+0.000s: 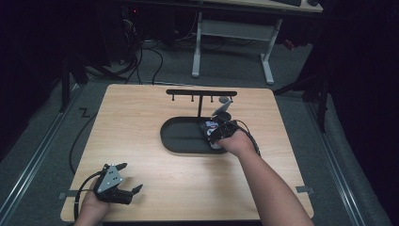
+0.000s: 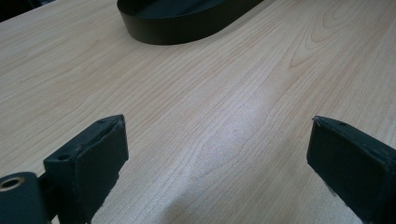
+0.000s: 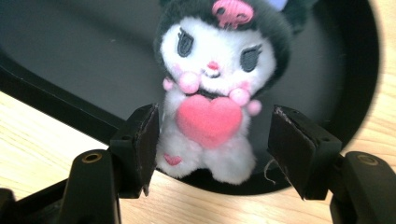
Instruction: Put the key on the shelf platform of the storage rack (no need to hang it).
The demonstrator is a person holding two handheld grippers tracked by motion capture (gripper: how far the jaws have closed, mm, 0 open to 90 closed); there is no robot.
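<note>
My right gripper (image 3: 212, 135) hangs over the near right end of the black oval tray (image 3: 84, 60), its jaws apart with the plush toy (image 3: 212, 93) between them. The left pad sits just beside the toy's flank; the right pad stands clear of it. The toy lies in the tray, face up, a pink heart on its chest. My left gripper (image 1: 123, 178) rests low over the bare worktop (image 1: 155, 183) near the front left corner, jaws wide apart, nothing between them.
</note>
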